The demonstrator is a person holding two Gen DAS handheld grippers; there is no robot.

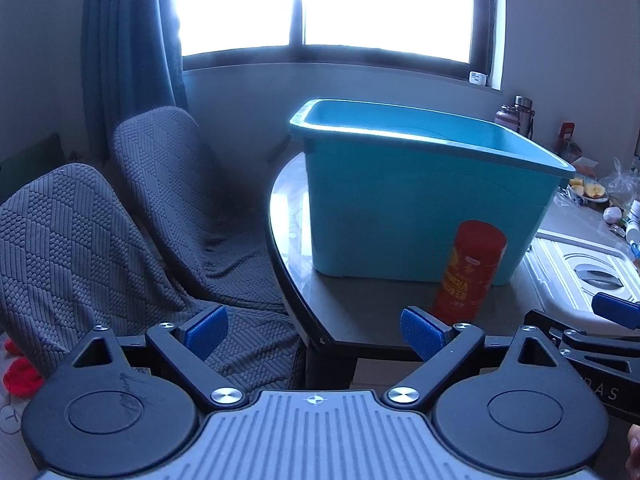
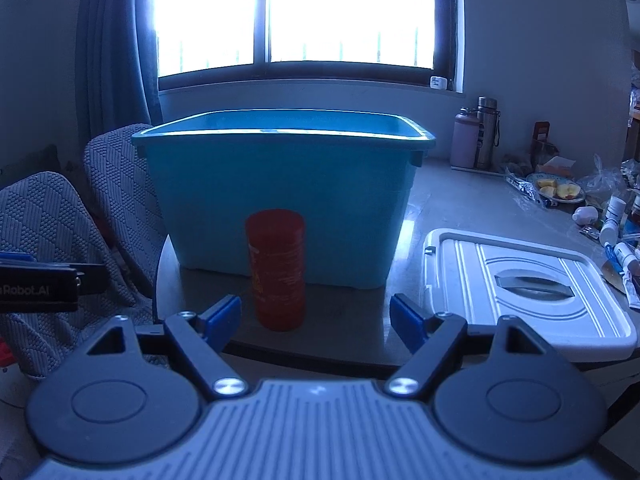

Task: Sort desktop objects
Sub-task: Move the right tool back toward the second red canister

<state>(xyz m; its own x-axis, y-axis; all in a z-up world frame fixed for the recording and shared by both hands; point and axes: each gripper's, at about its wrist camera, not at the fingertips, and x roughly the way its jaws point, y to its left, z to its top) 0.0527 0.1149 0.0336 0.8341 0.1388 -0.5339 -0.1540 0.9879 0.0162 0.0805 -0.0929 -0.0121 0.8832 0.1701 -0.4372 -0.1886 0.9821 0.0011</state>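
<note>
Red canister (image 2: 276, 274): cylindrical, lidded, printed label, standing upright on the bench (image 2: 344, 320) near its front edge, just in front of the teal bin (image 2: 280, 200); whether canister and bin wall are touching cannot be told. Long axis: vertical.

Relation to right gripper (image 2: 316, 322): the canister is lying straight ahead of the jaws and slightly toward their left finger, beyond the fingertips and not yet between them. Jaws are standing wide apart, blue pads (image 2: 222, 318) facing each other, nothing held. Pose: level, pointing across the front edge of the bench toward the bin, fingers set either side of a vertical axis, so a sideways pinch on the canister's body is looking feasible with a short advance and a small shift left.

Relation to left gripper (image 1: 316, 334): the canister (image 1: 470, 270) is lying ahead and off to its right, outside the right finger. Jaws are likewise standing apart and empty. Pose: level, hanging off the bench's left corner, over the grey-covered chairs (image 1: 100, 240).

Nearer unit, by judgement: the right gripper, being better lined up.

Bin: open-topped, occupying the left end of the bench, the likely receptacle; its rim is sitting higher than the canister's top, so a lift would be required.

White lid (image 2: 520, 280): lying flat toward the bench's right front, apart from the canister.
</note>
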